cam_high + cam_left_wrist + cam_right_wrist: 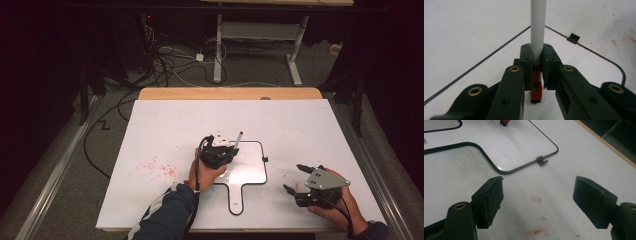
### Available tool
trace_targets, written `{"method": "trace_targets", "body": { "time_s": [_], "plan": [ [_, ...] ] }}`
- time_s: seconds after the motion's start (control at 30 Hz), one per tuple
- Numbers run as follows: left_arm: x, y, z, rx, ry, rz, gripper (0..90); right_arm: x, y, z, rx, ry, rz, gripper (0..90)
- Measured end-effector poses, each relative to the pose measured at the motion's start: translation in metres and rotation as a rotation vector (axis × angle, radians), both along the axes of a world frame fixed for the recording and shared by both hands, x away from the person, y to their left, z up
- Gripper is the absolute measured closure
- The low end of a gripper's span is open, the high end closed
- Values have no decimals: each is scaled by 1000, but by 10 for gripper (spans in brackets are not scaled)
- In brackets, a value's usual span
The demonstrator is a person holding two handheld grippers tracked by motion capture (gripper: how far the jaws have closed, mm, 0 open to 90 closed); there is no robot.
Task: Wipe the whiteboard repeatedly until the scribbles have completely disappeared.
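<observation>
- a small whiteboard paddle (250, 172) with a black rim and a short handle lies flat on the white table (150, 130); every place below is given from this paddle.
- the left gripper (218, 151) sits over the paddle's left edge, held by the person's left hand (202, 175) that comes in from just below and left of the paddle.
- its jaws are clamped on a white marker (538, 27); in the left gripper view the white barrel stands up between the pads and the marker's red end (537, 90) points down at the paddle's surface.
- in the high view the marker leans up and away over the paddle's upper left part.
- a small black clip (573, 38) sits on the paddle's right rim.
- the right gripper (300, 180) is off the paddle, well to the right of its handle, in the person's right hand (340, 205).
- its jaws stand wide apart with nothing between them, above bare table.
- red smudges (537, 230) mark the table right of the paddle, and more red specks (160, 167) lie well to its left.
</observation>
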State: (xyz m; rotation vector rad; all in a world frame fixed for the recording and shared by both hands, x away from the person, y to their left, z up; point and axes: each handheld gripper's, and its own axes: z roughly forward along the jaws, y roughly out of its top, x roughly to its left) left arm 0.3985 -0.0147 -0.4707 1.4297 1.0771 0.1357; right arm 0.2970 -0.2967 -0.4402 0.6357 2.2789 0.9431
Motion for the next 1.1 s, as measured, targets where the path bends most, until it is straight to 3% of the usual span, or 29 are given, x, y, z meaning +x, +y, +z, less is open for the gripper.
{"method": "trace_targets", "body": {
  "time_s": [0.1, 0.2, 0.27, 0.43, 0.6, 0.7, 0.87, 1.1],
  "plan": [
    [-6, 7, 1, 25, -5, -10, 789, 0, 1, 0, -2, 0, -2, 249],
    [-12, 13, 3, 15, 6, -23, 789, 2, 0, 0, 8, 11, 1, 259],
    [-17, 13, 6, 5, -2, -40, 789, 5, 1, 2, 70, 50, -7, 288],
    [-29, 7, 13, -13, -28, -77, 789, 14, 10, 15, 219, 74, 45, 322],
    [-45, -4, 19, -37, -63, -127, 788, 22, 38, 27, 311, 59, 97, 409],
    [-51, -9, 22, -45, -76, -152, 788, 30, 53, 32, 368, 79, 130, 451],
    [-57, -13, 27, -61, -101, -172, 788, 36, 71, 36, 375, 58, 144, 457],
    [-66, -20, 29, -59, -122, -214, 787, 40, 80, 34, 386, 87, 170, 521]
  ]
}}
